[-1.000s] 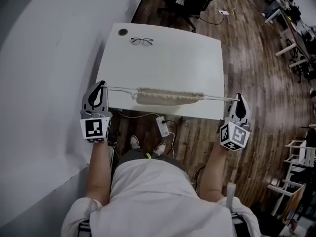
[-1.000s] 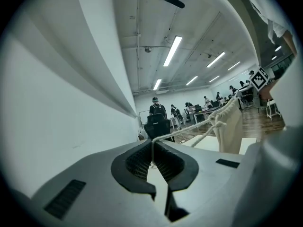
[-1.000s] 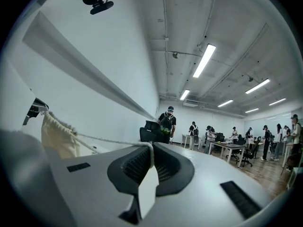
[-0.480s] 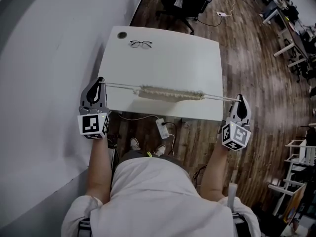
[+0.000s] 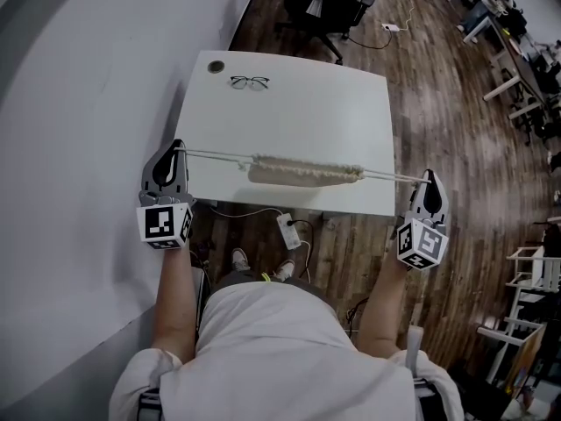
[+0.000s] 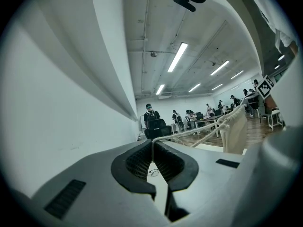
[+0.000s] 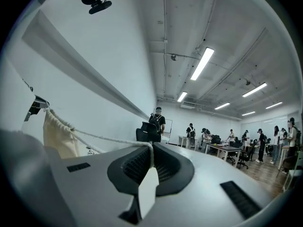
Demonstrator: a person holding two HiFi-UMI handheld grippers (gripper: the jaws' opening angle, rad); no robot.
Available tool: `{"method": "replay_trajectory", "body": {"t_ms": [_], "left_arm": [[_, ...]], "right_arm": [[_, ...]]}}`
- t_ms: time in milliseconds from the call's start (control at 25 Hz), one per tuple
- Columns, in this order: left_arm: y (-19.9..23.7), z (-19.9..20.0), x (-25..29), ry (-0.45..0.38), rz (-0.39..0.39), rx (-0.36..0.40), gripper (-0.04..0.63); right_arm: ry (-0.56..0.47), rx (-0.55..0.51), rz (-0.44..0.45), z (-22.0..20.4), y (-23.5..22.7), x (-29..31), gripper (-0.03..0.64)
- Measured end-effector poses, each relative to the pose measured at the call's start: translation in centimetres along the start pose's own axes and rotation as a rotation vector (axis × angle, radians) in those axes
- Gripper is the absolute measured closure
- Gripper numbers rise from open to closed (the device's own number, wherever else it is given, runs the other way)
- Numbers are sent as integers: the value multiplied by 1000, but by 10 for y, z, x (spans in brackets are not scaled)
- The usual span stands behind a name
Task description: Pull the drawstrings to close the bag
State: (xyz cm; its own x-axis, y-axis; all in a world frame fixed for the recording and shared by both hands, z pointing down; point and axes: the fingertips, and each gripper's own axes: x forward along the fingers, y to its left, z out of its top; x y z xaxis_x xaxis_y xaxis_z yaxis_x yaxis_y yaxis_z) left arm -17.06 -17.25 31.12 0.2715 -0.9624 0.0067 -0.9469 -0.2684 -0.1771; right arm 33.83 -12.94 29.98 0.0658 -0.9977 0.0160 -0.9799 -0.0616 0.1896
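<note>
Left gripper (image 5: 179, 153) clenched on one drawstring (image 5: 215, 155); right gripper (image 5: 428, 177) clenched on the other drawstring (image 5: 390, 175). Cloth bag (image 5: 302, 172) strung between them, mouth gathered, over counter (image 5: 298, 112). Likely light and limp. Thin cord may slip, so grip cord, not fabric.

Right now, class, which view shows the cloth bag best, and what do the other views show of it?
The head view: the whole bag shows, bunched along its drawstrings over the white table. The left gripper view shows only one end at its right; the right gripper view only one end at its left.
</note>
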Motion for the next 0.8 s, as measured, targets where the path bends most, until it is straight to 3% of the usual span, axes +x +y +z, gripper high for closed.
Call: {"method": "replay_trajectory", "body": {"t_ms": [800], "left_arm": [[20,-3,-9,-3,73,-4,575]], "right_arm": [[49,-60,-46,-11,-5,-7,580]]}}
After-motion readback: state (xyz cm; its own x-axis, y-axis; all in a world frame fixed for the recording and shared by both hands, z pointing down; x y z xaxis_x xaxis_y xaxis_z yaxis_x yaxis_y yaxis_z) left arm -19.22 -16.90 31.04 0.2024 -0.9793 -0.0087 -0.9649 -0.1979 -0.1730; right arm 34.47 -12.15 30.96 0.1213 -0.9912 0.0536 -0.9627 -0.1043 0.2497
